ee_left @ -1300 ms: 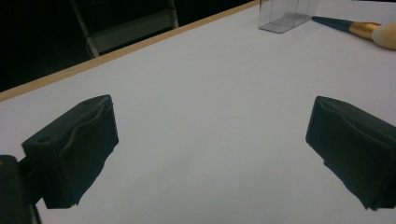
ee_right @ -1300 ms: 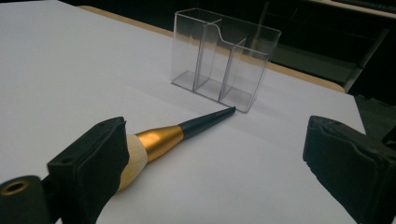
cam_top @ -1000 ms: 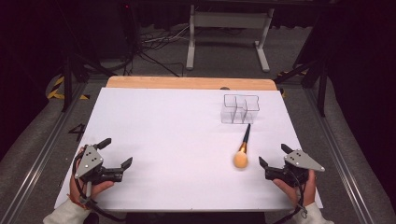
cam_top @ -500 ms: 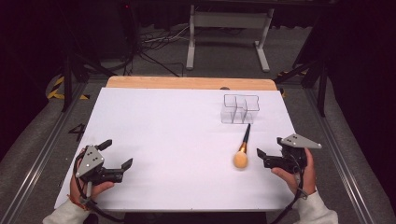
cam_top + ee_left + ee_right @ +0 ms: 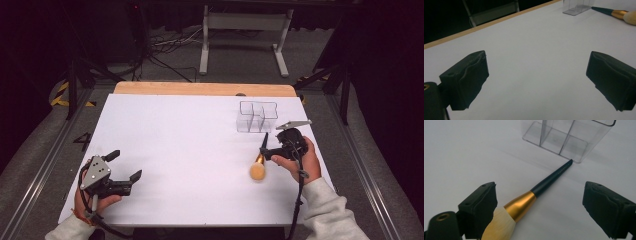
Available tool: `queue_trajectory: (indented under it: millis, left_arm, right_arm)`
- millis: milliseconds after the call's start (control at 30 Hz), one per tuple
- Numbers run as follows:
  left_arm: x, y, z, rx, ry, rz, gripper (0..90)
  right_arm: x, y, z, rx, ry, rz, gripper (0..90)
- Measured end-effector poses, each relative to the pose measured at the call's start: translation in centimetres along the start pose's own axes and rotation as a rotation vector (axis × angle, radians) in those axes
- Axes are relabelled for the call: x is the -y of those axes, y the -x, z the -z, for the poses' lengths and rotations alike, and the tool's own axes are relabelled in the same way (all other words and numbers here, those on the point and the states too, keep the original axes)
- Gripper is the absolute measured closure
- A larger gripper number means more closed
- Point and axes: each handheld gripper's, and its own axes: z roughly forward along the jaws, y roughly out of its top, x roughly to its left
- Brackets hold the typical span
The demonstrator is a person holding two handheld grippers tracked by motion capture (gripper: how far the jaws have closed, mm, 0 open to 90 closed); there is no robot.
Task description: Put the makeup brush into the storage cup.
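High view: a makeup brush (image 5: 260, 162) is seen lying flat on the white table (image 5: 190, 150), right of centre, pale bristle head toward the person, dark handle tip pointing away toward a clear plastic organizer (image 5: 256, 116) that stands upright near the far right of the sheet. The right gripper (image 5: 267, 152) is held in the right hand (image 5: 297, 160) just beside the brush, at its gold ferrule, jaws pointing left across the table. Contact with the brush cannot be told from here. The left gripper (image 5: 125, 167) is held in the left hand (image 5: 92, 202) at the near left corner, well apart from brush and organizer, jaws spread with nothing between them.

Left gripper view: both black jaws are seen wide apart over bare white table (image 5: 531, 62), released, nothing gripped. The organizer (image 5: 576, 6) and the brush (image 5: 621, 15) are seen far off at the top right; the wooden table edge runs along the top left.

Right gripper view: the jaws are spread wide, having just been closing a little, and the brush (image 5: 529, 197) lies between them on the table. The bristle head sits just beside the left-hand jaw at the bottom; the gold ferrule and dark handle run diagonally up toward the organizer (image 5: 566, 137), the tip ending just at its near bottom corner. The right-hand jaw is well clear of the handle, so the brush is not clamped. The organizer's compartments are seen divided by clear walls.
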Motion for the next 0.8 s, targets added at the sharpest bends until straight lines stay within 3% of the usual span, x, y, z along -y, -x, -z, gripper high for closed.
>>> queue_trajectory:
  millis: [267,467,533,567,733,800]
  left_arm:
    - [0.0,0.1,-0.3,0.02,-0.018,0.002,4.7]
    - [0.0,0.1,-0.4,0.025,-0.024,0.004,4.8]
    - [0.0,0.0,-0.4,0.025,-0.028,0.004,4.9]
    - [0.0,0.1,-0.4,0.027,-0.027,0.003,4.9]
    - [0.0,0.1,-0.4,0.03,-0.026,0.009,4.9]
    - [0.0,0.2,-0.4,0.032,-0.024,0.007,5.0]
  right_arm:
    - [-1.2,0.0,-2.0,0.021,-0.087,0.011,12.6]
    - [-1.6,0.1,-4.0,0.025,-0.171,-0.027,13.8]
    - [-1.7,0.2,-4.7,0.031,-0.196,-0.032,15.8]
    - [-1.6,0.2,-5.3,0.021,-0.234,-0.045,19.1]
    - [-1.4,0.0,-6.5,0.024,-0.294,-0.053,23.2]
    - [-1.1,0.1,-7.1,0.01,-0.32,-0.082,28.9]
